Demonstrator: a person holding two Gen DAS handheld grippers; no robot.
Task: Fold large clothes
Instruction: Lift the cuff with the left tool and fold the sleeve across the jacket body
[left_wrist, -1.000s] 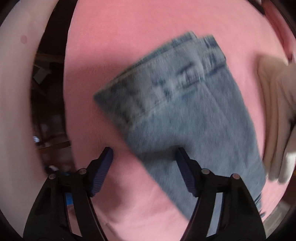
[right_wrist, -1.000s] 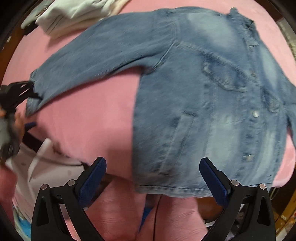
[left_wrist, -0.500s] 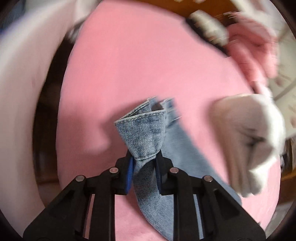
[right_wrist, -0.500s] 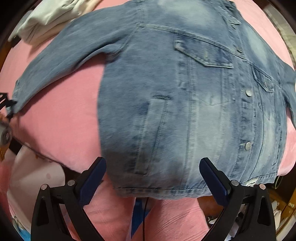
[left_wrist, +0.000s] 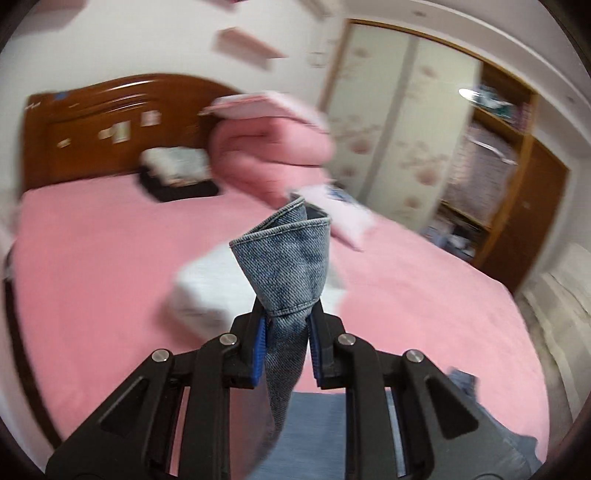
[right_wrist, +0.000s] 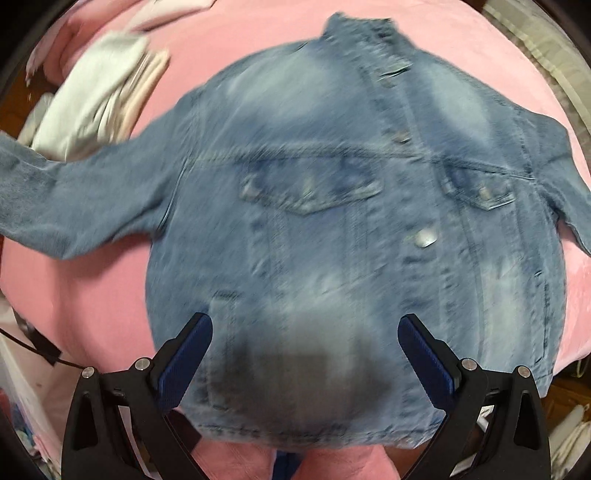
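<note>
Denim jacket (right_wrist: 332, 229) lies front-up on pink bed (right_wrist: 92, 295). Left gripper (left_wrist: 286, 343) pinches sleeve cuff (left_wrist: 288, 266), raised. Right gripper (right_wrist: 304, 354) spread, at jacket's 6 o'clock hem.

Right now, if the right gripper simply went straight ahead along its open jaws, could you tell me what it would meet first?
Most likely the lower front of the denim jacket, lying on the pink bed directly ahead of the right gripper; blur leaves the gap uncertain.
</note>
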